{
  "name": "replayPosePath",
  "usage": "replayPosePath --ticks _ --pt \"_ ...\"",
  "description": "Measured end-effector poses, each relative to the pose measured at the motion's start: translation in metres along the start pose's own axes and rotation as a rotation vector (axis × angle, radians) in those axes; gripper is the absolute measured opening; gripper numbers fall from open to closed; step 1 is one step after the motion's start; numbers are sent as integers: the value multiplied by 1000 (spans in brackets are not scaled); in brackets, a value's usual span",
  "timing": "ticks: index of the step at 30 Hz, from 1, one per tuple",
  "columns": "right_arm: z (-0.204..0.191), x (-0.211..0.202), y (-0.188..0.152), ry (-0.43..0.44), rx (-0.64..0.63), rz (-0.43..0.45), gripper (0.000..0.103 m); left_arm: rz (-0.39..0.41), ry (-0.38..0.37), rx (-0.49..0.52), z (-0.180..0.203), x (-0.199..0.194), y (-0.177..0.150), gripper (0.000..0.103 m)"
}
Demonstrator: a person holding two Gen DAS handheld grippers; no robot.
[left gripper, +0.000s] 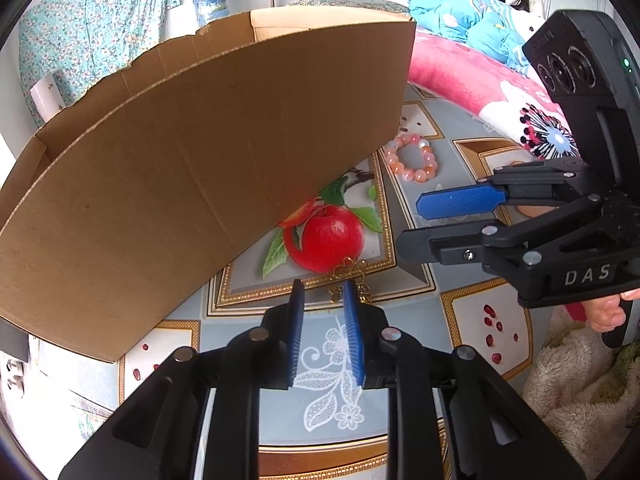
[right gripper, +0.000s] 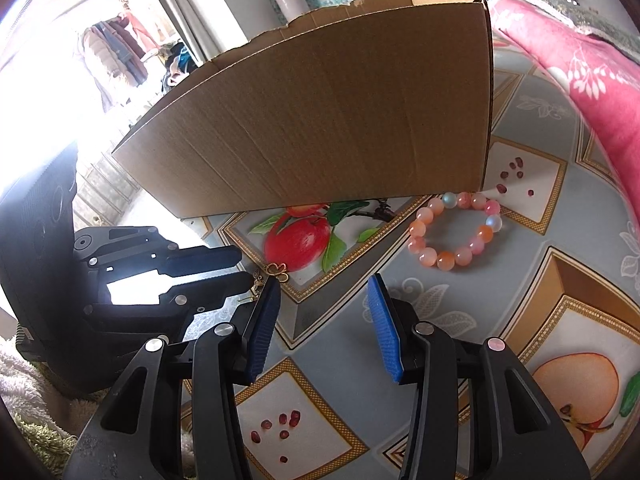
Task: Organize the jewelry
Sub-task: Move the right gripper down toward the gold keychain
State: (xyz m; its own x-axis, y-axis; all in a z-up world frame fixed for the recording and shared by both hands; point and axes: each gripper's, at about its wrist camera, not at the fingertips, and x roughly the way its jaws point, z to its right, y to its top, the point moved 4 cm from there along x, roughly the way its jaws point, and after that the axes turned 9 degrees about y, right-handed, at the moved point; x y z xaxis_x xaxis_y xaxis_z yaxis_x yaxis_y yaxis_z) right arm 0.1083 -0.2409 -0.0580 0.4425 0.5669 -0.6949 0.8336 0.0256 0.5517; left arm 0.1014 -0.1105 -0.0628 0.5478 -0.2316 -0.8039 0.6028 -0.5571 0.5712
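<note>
Left wrist view: cardboard box (left gripper: pixel 192 168) stands on the worktop (left gripper: pixel 472 152), up and to the left of the left tool (left gripper: pixel 323 286); its long side runs from lower left to upper right. Left tool pads are narrow, a small gap between them. A gold earring (left gripper: pixel 350 270) lies on the worktop at the tool's tips, by the printed red apple; its loop end points away from the tool and its dangling part trails back behind the right pad. Whether the pads touch it cannot be told. The long axis runs roughly along the tool's fingers. Bead bracelet (left gripper: pixel 412 158) lies flat beyond and right of the tips, just beside the box's corner.

Right wrist view: left tool (right gripper: pixel 246 268) enters from the left, its tips at the earring (right gripper: pixel 276 269). Right tool (right gripper: pixel 325 286) stands moderately wide, nothing between the pads. Bracelet (right gripper: pixel 456 232) lies ahead and right of its right pad, apart from it. Box (right gripper: pixel 320 112) stands ahead.
</note>
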Motion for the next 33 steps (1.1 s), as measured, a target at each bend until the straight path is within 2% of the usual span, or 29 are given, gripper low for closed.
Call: replayPosePath --ticks 13,33 --pt "0 0 -1 0 0 0 43 -3 10 47 10 6 2 19" --pt "0 2 0 9 2 2 43 -17 1 5 7 4 3 18"
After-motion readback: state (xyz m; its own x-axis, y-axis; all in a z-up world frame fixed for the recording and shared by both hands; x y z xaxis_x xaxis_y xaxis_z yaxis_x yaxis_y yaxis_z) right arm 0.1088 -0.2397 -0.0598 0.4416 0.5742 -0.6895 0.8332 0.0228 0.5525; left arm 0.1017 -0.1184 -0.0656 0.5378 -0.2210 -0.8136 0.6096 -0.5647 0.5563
